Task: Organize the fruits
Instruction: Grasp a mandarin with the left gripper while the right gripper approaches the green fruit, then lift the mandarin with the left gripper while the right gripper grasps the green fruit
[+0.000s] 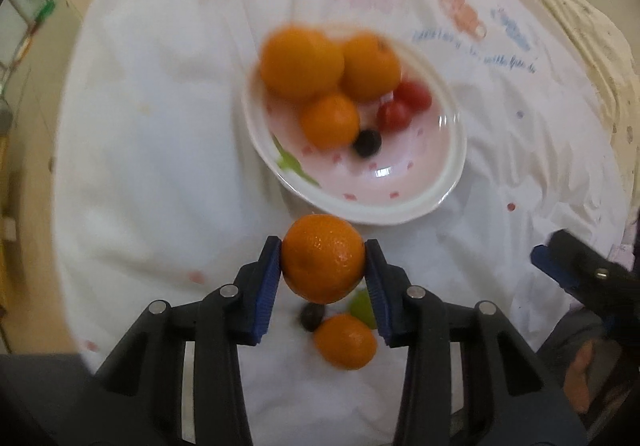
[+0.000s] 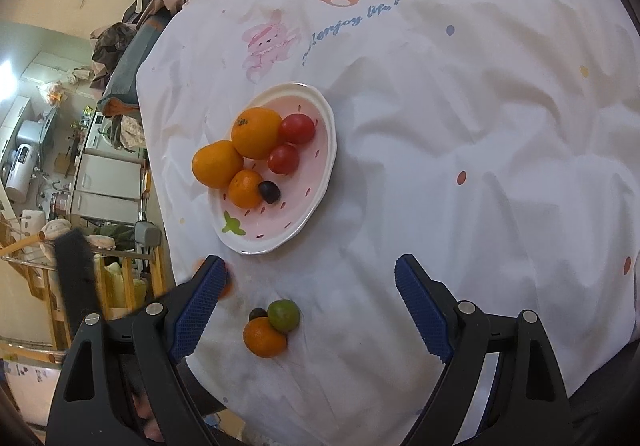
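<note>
My left gripper [image 1: 323,260] is shut on a mandarin [image 1: 323,258] and holds it above the cloth, just before the near rim of the white and pink plate [image 1: 424,202]. The plate [image 2: 320,182] holds three oranges [image 2: 256,132], two red tomatoes [image 2: 296,129] and a dark grape [image 2: 269,191]. On the cloth lie another mandarin [image 2: 265,337], a green fruit [image 2: 283,315] and a dark grape [image 2: 257,313]. My right gripper [image 2: 308,306] is open and empty above these loose fruits. The held mandarin shows only as an orange blur behind my right gripper's left finger.
The white cartoon-print sheet [image 2: 460,166] covers the whole surface. Its left edge drops off to a room with wooden furniture and appliances [image 2: 48,174]. My right gripper also shows at the right edge of the left wrist view [image 1: 576,270].
</note>
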`<act>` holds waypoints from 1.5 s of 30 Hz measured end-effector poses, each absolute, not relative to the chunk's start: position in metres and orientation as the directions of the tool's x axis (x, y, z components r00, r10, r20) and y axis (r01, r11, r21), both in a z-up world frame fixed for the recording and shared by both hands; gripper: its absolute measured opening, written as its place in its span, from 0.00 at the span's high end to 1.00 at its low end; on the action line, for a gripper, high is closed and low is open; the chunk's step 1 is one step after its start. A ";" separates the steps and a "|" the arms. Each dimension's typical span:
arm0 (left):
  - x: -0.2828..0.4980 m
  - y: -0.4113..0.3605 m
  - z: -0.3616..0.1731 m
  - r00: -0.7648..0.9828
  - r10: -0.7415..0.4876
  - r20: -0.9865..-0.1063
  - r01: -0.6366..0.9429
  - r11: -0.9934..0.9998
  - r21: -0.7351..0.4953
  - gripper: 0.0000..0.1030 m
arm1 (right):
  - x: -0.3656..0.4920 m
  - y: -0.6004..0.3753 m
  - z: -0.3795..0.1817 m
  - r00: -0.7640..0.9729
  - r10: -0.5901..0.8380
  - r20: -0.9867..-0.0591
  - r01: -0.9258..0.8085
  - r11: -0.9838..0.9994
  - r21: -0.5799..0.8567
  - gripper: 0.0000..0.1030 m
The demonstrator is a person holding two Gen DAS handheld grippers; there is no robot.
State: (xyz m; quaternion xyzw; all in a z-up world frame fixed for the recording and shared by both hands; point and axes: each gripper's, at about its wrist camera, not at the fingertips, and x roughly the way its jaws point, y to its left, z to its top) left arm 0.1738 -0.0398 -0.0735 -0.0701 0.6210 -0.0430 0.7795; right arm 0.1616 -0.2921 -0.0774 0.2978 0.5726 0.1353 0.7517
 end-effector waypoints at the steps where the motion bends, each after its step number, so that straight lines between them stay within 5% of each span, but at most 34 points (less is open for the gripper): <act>1: 0.174 -0.034 -0.066 0.245 -0.147 -0.958 -0.012 0.988 -0.155 0.64 | 0.162 -0.291 -0.078 0.302 0.546 -0.782 0.134 0.787 0.602 0.14; 9: 0.161 0.013 -0.039 0.342 -0.115 -0.933 -0.046 0.989 -0.139 0.64 | 0.148 -0.262 -0.103 0.158 0.628 -0.762 0.188 0.739 0.647 0.15; 20: 0.155 0.036 -0.049 0.349 -0.147 -0.926 -0.107 0.975 -0.195 0.64 | 0.142 -0.205 -0.140 0.106 0.569 -0.816 0.350 0.747 0.566 0.50; 37: 0.150 0.043 -0.031 0.363 -0.272 -0.891 -0.122 0.934 -0.334 0.64 | 0.148 -0.172 -0.153 0.101 0.369 -0.924 0.340 0.860 0.381 0.57; 45: 0.149 0.044 -0.031 0.363 -0.276 -0.890 -0.122 0.933 -0.339 0.64 | 0.148 -0.173 -0.150 0.095 0.359 -0.928 0.323 0.871 0.370 0.68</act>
